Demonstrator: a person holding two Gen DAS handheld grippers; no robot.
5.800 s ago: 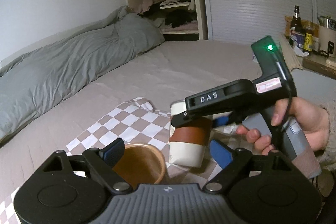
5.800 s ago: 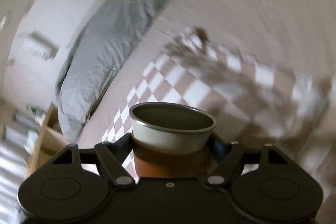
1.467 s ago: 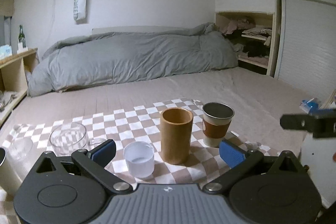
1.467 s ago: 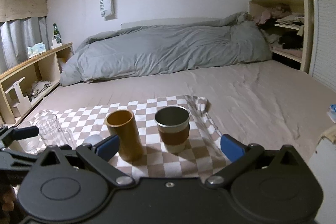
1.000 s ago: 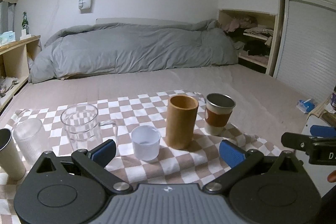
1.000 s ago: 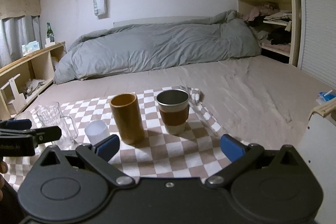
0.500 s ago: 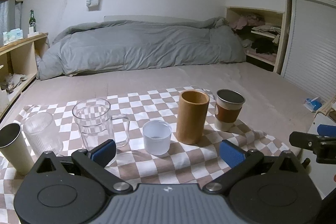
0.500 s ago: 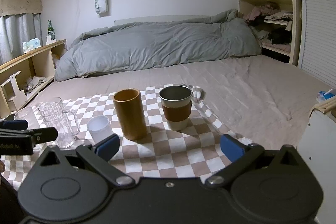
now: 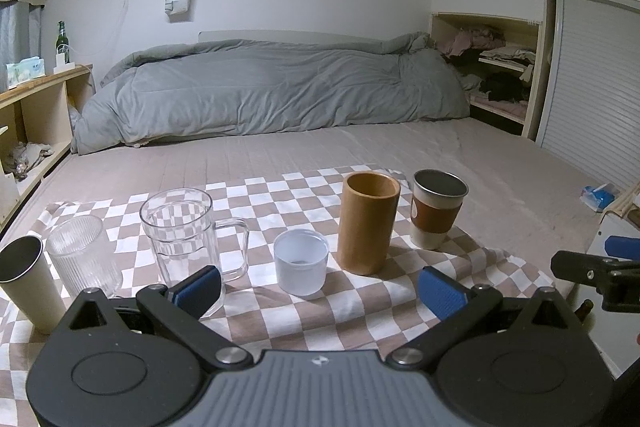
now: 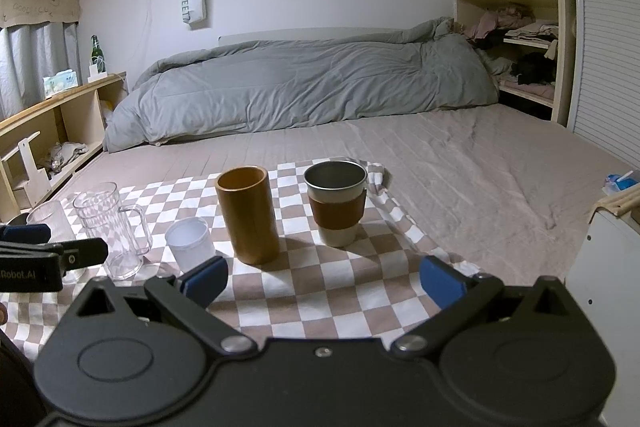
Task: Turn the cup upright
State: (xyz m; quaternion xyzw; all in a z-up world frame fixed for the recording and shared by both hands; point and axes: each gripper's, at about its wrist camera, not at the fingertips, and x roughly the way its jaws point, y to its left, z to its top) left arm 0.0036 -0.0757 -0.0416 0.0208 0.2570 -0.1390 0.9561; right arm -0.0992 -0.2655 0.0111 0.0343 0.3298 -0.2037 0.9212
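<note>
Surface: bed (image 9: 460,163) with a beige sheet; a checkered cloth (image 9: 304,311) is spread over its near part.
Background: grey duvet (image 9: 272,87) bunched along the far wall; open shelf of folded clothes (image 9: 496,67) at right.
Cup: cup (image 10: 336,203) with a brown sleeve stands upright, mouth up, on the right end of the checkered cloth.
Neighbours: wooden tumbler (image 10: 248,215) just left of the cup, apart from it; small white cup (image 10: 190,243), clear glass mug (image 9: 188,227), ribbed glass (image 9: 82,255) and a beige paper cup (image 9: 26,283) continue the row leftward.
Left hand-held gripper (image 9: 320,291): released, blue pads spread wide, grasping nothing, near edge of cloth.
Right hand-held gripper (image 10: 322,279): released, pads spread wide, empty, well short of the cup.
</note>
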